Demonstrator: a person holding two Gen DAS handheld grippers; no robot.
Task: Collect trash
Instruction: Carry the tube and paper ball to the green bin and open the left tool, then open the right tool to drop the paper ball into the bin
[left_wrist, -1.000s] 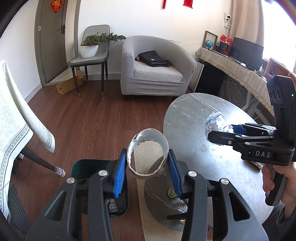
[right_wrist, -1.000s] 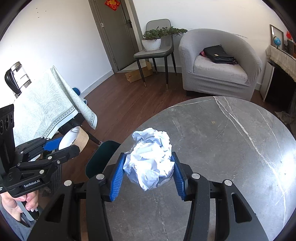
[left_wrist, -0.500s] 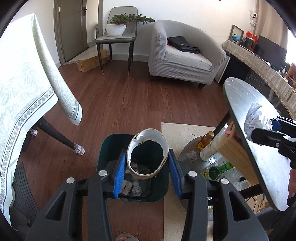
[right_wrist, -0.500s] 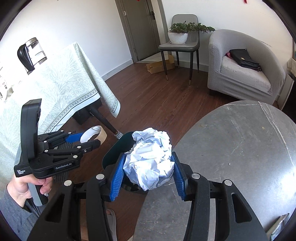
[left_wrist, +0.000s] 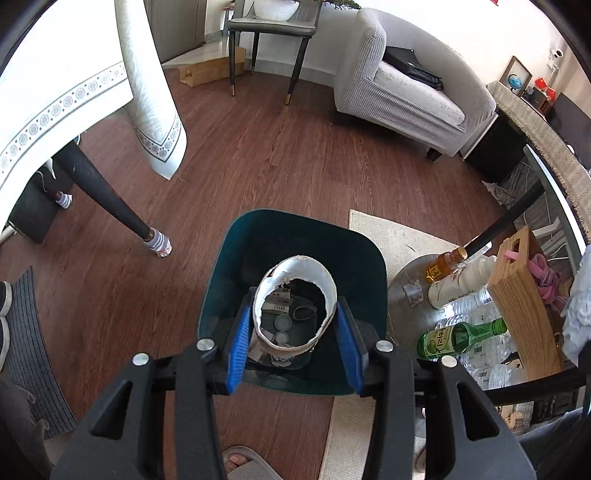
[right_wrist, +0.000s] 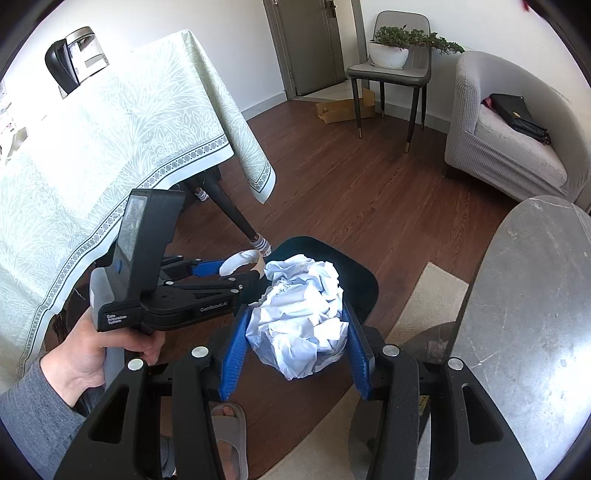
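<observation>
The left gripper has its blue fingers pinching a torn white cardboard ring from both sides. The ring hangs directly over the open dark green trash bin, and small scraps and caps show through it on the bin's bottom. The right gripper has its fingers clamped on a crumpled ball of white paper, held above the near edge of the same bin, just beside the left gripper. The bin stands on the wooden floor, partly against a beige rug. To its right, bottles and a wooden crate sit under the round grey tabletop. A slippered foot shows near the bin.
</observation>
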